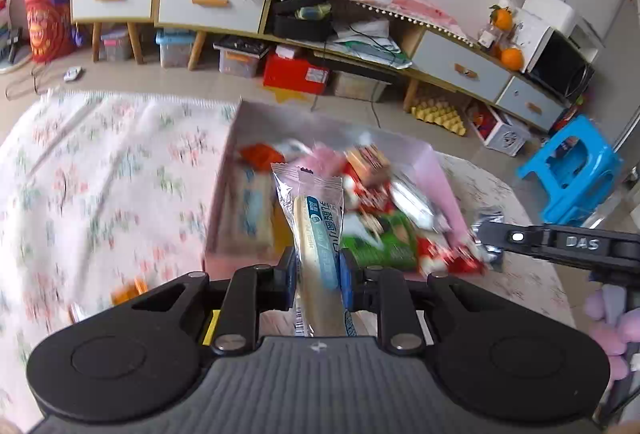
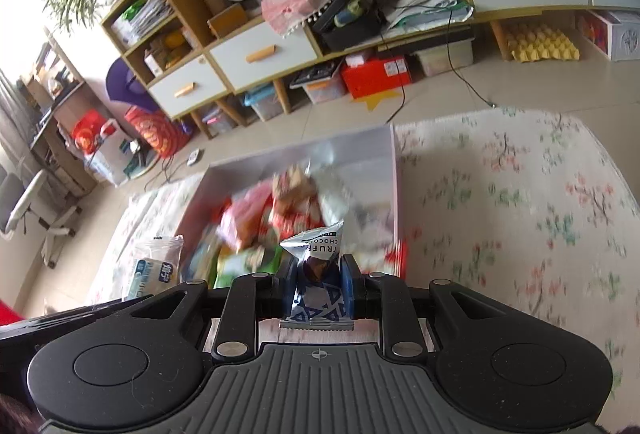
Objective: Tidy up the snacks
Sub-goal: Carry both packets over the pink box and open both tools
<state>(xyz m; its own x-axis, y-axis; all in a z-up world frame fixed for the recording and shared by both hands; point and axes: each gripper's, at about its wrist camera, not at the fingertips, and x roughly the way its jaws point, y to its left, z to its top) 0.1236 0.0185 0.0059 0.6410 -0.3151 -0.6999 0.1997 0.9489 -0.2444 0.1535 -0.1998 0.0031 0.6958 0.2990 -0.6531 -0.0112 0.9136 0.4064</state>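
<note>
While your left claw (image 1: 318, 270) clamps a long biscuit pack (image 1: 316, 234) and your right claw (image 2: 319, 288) a silver truffle packet (image 2: 318, 258), both at centre frame above the pink box (image 1: 436, 177), sorting likely needs separate spots on the bench (image 1: 100, 161).

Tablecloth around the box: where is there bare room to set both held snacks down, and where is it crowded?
Free: the flowered tablecloth on the right-hand side of the pink box in the right wrist view, and the wide stretch to its left in the left wrist view. Crowded: inside the box, piled with wrappers, plus loose packets at its near corner.
</note>
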